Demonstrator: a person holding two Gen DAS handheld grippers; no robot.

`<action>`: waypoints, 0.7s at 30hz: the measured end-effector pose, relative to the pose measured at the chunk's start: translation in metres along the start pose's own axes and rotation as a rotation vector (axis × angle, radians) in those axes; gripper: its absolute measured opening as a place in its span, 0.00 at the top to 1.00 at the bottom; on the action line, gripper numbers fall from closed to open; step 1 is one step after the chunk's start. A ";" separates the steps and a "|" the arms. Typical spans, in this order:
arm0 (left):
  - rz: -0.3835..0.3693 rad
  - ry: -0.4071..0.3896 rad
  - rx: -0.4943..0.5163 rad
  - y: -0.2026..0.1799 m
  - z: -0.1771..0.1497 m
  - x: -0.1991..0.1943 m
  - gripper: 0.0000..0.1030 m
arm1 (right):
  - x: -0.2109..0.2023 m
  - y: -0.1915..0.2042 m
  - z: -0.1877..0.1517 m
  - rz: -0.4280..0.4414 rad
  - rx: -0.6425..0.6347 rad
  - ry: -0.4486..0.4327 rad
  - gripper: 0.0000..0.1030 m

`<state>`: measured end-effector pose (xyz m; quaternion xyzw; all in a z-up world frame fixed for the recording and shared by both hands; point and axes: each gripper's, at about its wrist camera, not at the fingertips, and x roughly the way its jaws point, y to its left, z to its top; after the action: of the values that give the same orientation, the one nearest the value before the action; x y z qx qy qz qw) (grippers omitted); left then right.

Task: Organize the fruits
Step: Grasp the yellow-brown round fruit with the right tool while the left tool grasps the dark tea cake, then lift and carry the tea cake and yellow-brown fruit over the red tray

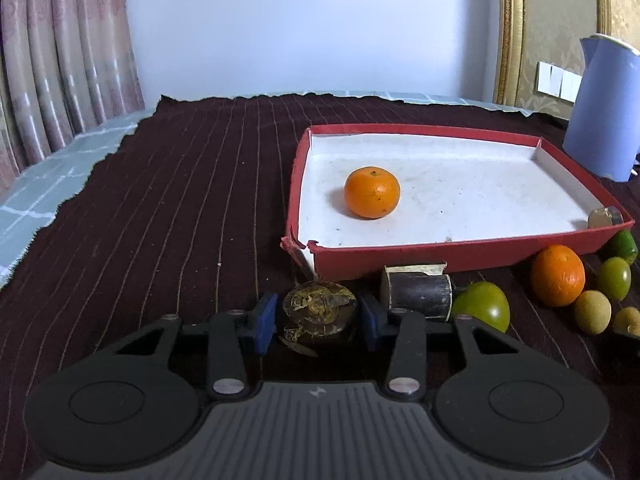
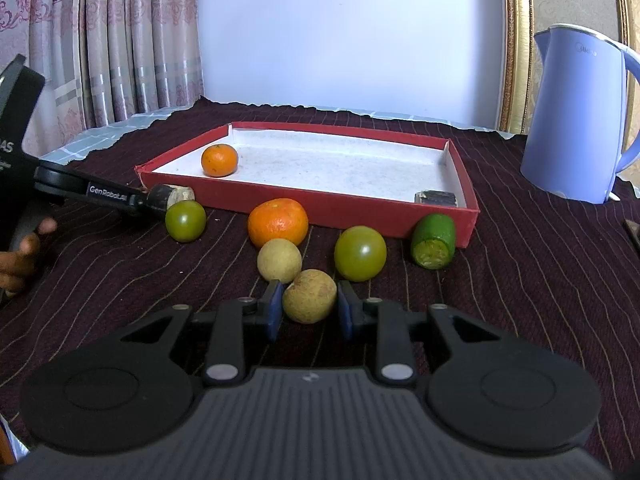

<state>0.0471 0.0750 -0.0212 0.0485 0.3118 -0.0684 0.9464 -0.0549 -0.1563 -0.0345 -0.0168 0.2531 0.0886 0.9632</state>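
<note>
On the dark striped cloth (image 1: 160, 220), by the near left corner of the red box (image 1: 460, 254): a brown dried fruit (image 1: 319, 312) sits between the blue pads of the left gripper (image 1: 318, 322).
Left fingers: close on both sides of the brown dried fruit; I cannot tell whether they press on it.
Right fingers: the right gripper (image 2: 310, 310) is clamped on a tan round fruit (image 2: 309, 297), near the cloth's near edge.
Inside the box: a small orange (image 1: 372, 192) near the left wall; a dark stub (image 2: 436, 198) in the near right corner.
Along the box's near wall, outside: a dark cylinder (image 1: 416, 294), a left green fruit (image 2: 185, 221), a large orange (image 2: 278, 222), a right green fruit (image 2: 360, 253), and a cut green fruit (image 2: 434, 240) at the near right corner.
Second tan fruit (image 2: 279, 260): just in front of the large orange, touching the clamped one.
Far right of the cloth: a lilac kettle (image 2: 576, 120).
</note>
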 end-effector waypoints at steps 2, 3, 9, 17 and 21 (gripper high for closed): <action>-0.016 0.003 -0.011 0.001 -0.001 -0.004 0.59 | 0.000 0.000 0.000 -0.001 0.000 0.000 0.74; -0.030 0.003 -0.020 0.003 -0.002 -0.006 0.59 | 0.000 0.001 0.000 -0.003 0.000 0.000 0.74; -0.039 -0.043 -0.016 -0.003 -0.001 -0.030 0.59 | -0.001 0.001 0.000 -0.011 0.006 -0.003 0.74; -0.092 -0.079 0.010 -0.021 0.003 -0.050 0.59 | -0.007 0.002 0.001 -0.017 0.013 -0.018 0.74; -0.102 -0.079 0.023 -0.030 0.003 -0.051 0.59 | -0.015 0.003 0.006 -0.025 0.016 -0.049 0.74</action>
<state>0.0039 0.0501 0.0103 0.0407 0.2755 -0.1223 0.9526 -0.0653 -0.1552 -0.0223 -0.0100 0.2299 0.0748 0.9703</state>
